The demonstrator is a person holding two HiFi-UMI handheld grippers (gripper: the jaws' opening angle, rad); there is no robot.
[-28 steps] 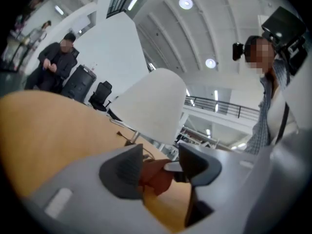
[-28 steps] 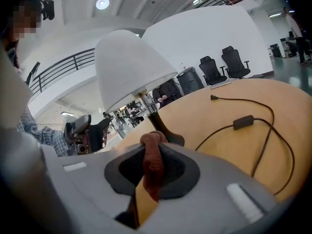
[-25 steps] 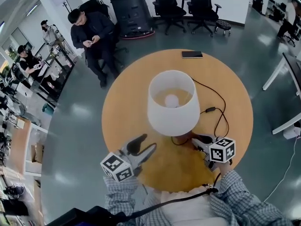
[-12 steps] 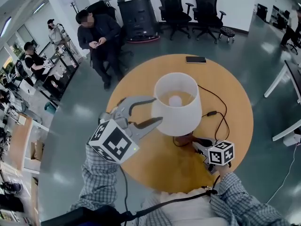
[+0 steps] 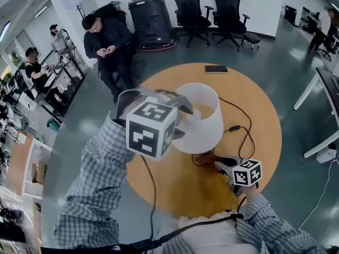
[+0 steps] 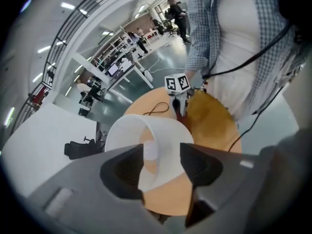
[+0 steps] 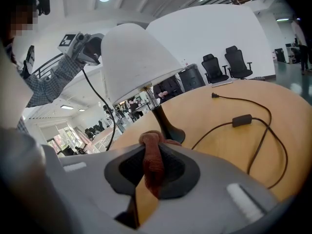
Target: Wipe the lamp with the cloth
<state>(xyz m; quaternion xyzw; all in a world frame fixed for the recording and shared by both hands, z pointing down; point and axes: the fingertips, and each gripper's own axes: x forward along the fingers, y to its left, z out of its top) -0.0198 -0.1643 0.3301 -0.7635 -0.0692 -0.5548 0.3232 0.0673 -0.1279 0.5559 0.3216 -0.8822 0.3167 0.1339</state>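
Pinching a fold of rust-brown cloth [image 7: 151,147] between nearly closed jaws, the right tool [image 7: 152,168] sits low over the table [image 5: 175,187], near the dark base [image 7: 169,130] of the lamp [image 7: 136,65]. The left tool [image 6: 162,161] is held above the rim of the white shade [image 5: 204,118], pointing steeply down. Its jaws are spread, have just been opening, and grip nothing. A black cord [image 7: 242,120] loops across the round wooden table beyond the lamp.
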